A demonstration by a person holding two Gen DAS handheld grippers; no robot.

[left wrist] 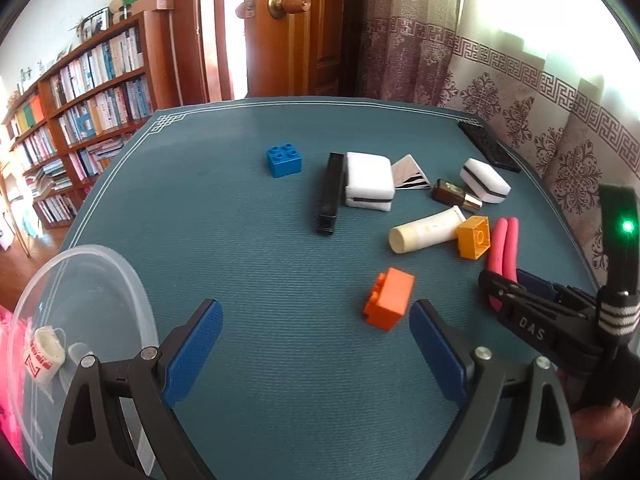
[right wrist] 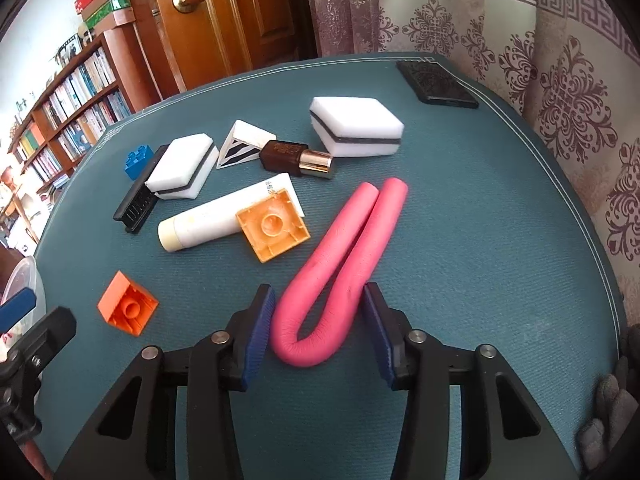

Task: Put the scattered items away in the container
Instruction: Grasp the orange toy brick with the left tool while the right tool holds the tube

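My right gripper (right wrist: 318, 298) is open and straddles the bent end of a pink foam tube (right wrist: 340, 256) that lies on the table; its pads sit close on both sides. My left gripper (left wrist: 316, 312) is wide open over bare mat, with an orange brick (left wrist: 390, 298) by its right finger. At the left stands a clear plastic container (left wrist: 100, 264) holding a small white roll (left wrist: 46, 354). Scattered on the mat are a blue brick (left wrist: 284, 159), a black bar (left wrist: 331, 192), two white sponges (right wrist: 356, 126) (right wrist: 182, 168), a brown bottle (right wrist: 296, 158), a cream tube (right wrist: 204, 226) and a yellow-orange brick (right wrist: 272, 226).
A teal mat (left wrist: 240, 208) covers the table. A black flat case (right wrist: 438, 80) lies at the far right corner, and a folded striped card (right wrist: 240, 146) sits between the sponges. Curtains hang along the right edge; a bookshelf and a wooden door stand behind.
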